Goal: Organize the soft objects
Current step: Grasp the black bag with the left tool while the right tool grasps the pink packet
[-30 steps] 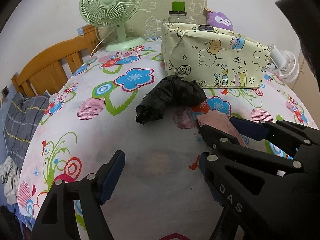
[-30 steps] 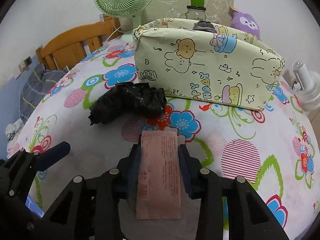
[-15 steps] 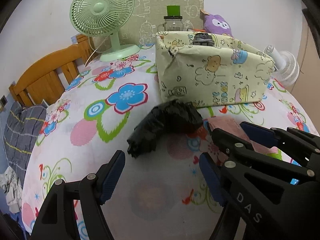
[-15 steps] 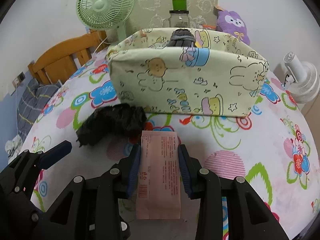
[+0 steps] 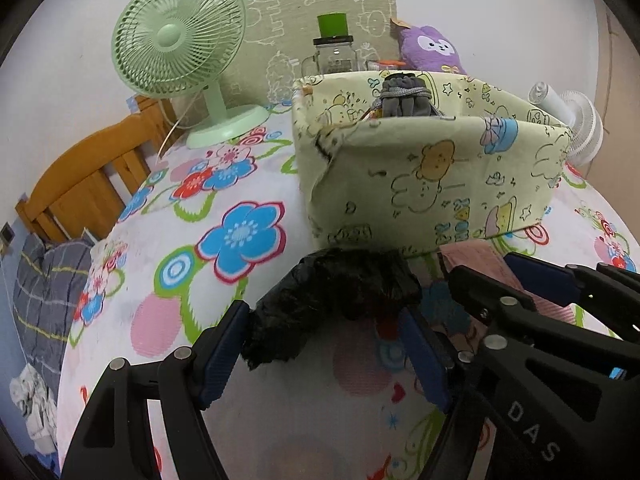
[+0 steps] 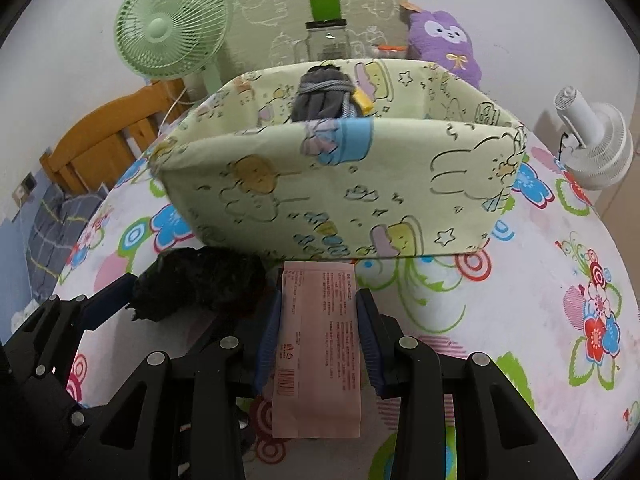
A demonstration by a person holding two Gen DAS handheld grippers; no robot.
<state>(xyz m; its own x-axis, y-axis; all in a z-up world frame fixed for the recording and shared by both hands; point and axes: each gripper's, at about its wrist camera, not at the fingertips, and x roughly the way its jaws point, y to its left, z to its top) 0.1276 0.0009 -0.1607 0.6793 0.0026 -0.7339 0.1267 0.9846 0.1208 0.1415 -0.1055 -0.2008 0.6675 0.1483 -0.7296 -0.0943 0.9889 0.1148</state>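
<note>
— Both grippers have moved in since a second ago: the cartoon-print fabric bin (image 6: 340,196) looms closer now.

— And the left gripper (image 5: 320,344)?

— Spread wide, blue pads either side of the crumpled black bag (image 5: 336,296), which lay well ahead before.

— The right gripper (image 6: 318,332)?

— Still clenched on the pink packet (image 6: 318,340), whose tip now reaches the bin's base.

— The room?

— Flowered tablecloth (image 6: 540,300), green fan (image 5: 180,48), purple plush (image 6: 444,44), jar (image 6: 326,36), wooden chair (image 5: 88,184).
</note>
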